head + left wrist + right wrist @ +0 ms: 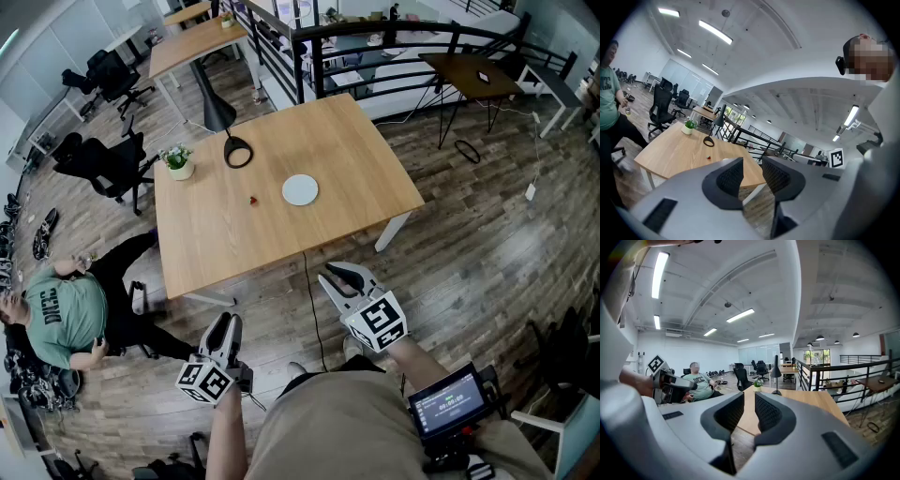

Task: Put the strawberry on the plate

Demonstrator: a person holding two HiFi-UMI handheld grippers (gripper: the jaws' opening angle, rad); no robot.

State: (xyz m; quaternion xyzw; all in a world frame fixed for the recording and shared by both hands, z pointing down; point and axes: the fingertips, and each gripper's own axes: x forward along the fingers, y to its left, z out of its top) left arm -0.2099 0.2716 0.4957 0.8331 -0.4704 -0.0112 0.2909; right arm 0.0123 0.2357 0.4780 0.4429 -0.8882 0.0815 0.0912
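Note:
A small red strawberry (252,200) lies near the middle of the light wooden table (356,150). A round white plate (300,189) sits a short way to its right. Both grippers hang over the wood floor in front of the table, well short of its near edge. My left gripper (228,322) has a narrow gap between its jaws and nothing in it. My right gripper (336,276) is shut and empty. In the left gripper view the strawberry (708,158) shows as a red speck on the table, beyond the left gripper (752,165). The right gripper (749,401) points at the table's end.
A black desk lamp (234,148) and a small potted plant (177,161) stand on the table's far left part. A person in a green shirt (56,314) sits on the floor to the left. Black office chairs (103,164), a black railing (375,37) and a floor cable (314,300) are nearby.

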